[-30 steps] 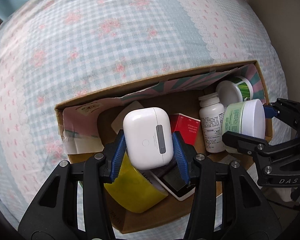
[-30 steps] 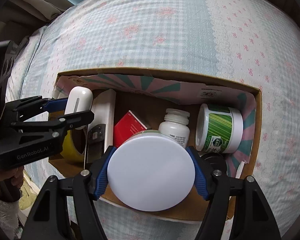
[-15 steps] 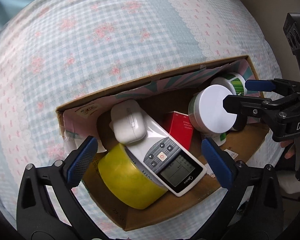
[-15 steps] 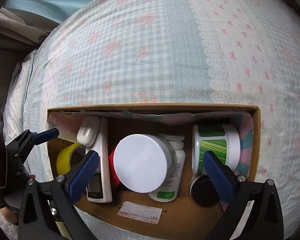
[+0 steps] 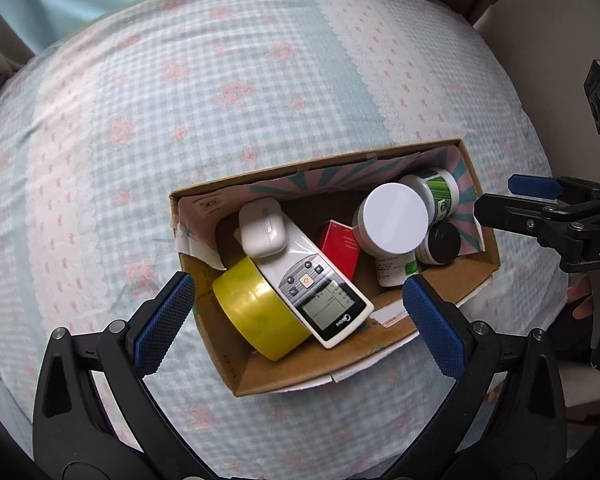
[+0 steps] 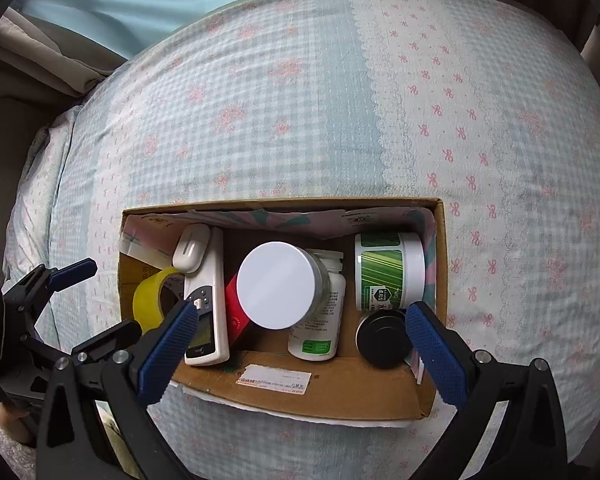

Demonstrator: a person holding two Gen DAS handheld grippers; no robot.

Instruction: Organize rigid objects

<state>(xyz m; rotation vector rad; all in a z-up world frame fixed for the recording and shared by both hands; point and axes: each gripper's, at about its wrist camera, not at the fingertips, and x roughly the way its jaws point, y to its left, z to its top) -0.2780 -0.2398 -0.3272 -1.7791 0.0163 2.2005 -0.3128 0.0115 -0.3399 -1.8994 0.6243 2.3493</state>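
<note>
While both sets of jaws stand spread wide and hold nothing, the box (image 5: 380,360) sits on the bed (image 5: 220,100) just beyond them. The left gripper (image 5: 300,312) hovers over the box's near left end, above the tape (image 5: 256,316) and the remote (image 5: 312,284); the earbud case (image 5: 261,227) rests on the remote's far end. The right gripper (image 6: 300,344) hangs over the near edge, the white-lidded jar (image 6: 276,286) lying between its fingers but beyond their tips, atop a bottle (image 6: 320,328). A green tub (image 6: 388,272) and black jar (image 6: 382,338) fill the right end.
</note>
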